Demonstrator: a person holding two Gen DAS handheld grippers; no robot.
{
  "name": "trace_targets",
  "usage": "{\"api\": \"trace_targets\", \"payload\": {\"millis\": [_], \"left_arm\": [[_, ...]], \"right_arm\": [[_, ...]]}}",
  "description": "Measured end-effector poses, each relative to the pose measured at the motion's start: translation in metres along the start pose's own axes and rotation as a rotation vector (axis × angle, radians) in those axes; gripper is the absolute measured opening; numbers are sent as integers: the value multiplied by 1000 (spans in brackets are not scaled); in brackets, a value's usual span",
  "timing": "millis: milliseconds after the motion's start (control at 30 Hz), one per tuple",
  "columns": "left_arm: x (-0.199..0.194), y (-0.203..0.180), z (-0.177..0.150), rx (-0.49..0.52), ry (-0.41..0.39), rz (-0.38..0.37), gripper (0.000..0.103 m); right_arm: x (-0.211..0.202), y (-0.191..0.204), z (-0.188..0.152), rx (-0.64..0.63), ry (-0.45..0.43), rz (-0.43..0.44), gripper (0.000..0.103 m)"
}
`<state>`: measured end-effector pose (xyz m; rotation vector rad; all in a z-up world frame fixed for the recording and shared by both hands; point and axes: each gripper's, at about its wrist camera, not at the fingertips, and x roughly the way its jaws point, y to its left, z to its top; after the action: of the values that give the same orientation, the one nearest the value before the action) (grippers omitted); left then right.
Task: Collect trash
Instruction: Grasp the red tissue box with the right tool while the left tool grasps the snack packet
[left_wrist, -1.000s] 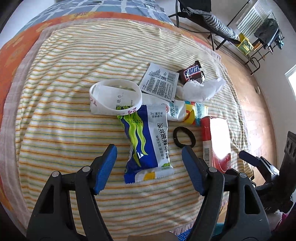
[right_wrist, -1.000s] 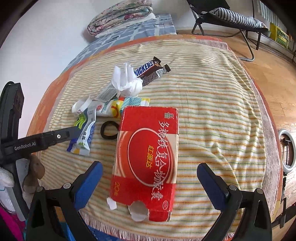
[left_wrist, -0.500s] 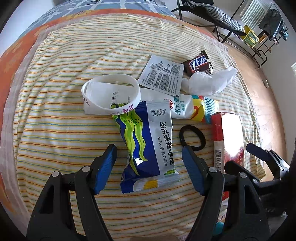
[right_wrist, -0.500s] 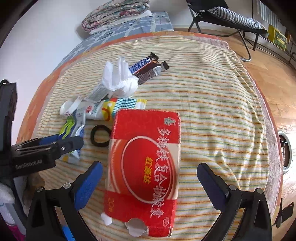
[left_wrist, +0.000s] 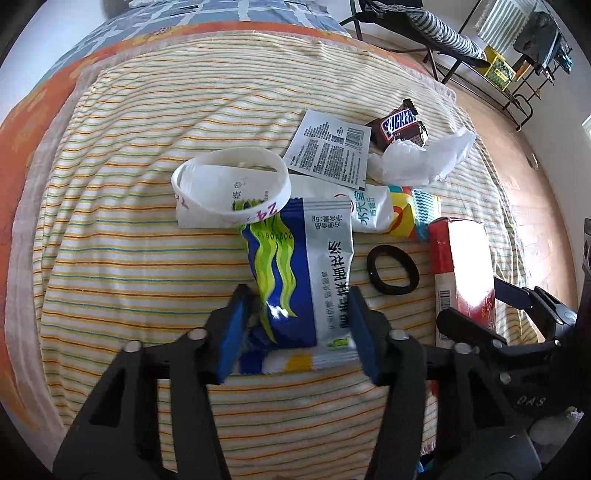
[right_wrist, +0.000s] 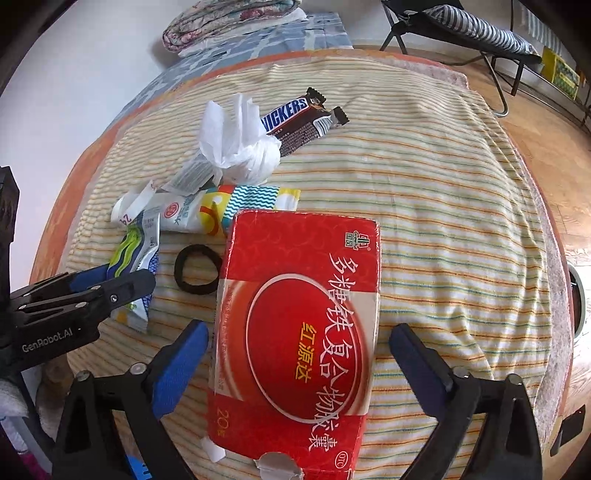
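Trash lying scattered on a striped cloth (left_wrist: 147, 229). Left gripper (left_wrist: 299, 325) pointing steeply down, jaws closing around the near end of a blue-and-green packet (left_wrist: 306, 280); packet sitting squarely between the blue pads (left_wrist: 231, 332), right pad brushing its white edge, left pad just beside its crumpled blue edge, firm clamping not yet evident. Packet's far end reaching under a white band (left_wrist: 232, 184) and lying against a white tube (left_wrist: 373, 210). Just right of the packet, a black ring (left_wrist: 392, 269) lying flat on the cloth, apart from the jaws.

Right gripper (right_wrist: 299, 369) hovering over a red box (right_wrist: 299, 332), jaws spread wide and easing inward, one pad on each side of the box's near half, neither pad touching it; narrow gap on the left, slightly wider gap on the right. Box lying flat, long axis running away from the camera, torn flap at the near edge. Far end of the box nearly meeting the tube's patterned end (right_wrist: 255, 199).

Beyond these, crumpled tissue (right_wrist: 240, 147) resting against a Snickers wrapper (right_wrist: 299, 118), and a printed leaflet (left_wrist: 328, 147) lying flat beside them. From the right wrist view, left gripper (right_wrist: 122, 284) appearing at the left edge, fingers straddling the packet (right_wrist: 136, 254). From the left wrist view, right gripper (left_wrist: 491, 314) showing at the right edge, flanking the box (left_wrist: 461, 266).
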<state>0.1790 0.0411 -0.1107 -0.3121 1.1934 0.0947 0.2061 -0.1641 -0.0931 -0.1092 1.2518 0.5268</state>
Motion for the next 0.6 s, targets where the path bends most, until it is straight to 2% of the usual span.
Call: {"api": "trace_targets", "payload": {"millis": [100,233,467,600], "left_arm": [[-4,2,-4,3,-2,-7,50],[-10,3,-9,18,0,-19,48],[-28,8,-22,25,0,-100,46],[-35,5,-31,44,1,-106,46]], "right_arm": [[-1,-1,-2,6,6,6,88],[-6,-5,-4,24,4,21,88],[-17,-8,-15,18,-8,42,87],[-24,-8,-18,9,-21,41,87]]}}
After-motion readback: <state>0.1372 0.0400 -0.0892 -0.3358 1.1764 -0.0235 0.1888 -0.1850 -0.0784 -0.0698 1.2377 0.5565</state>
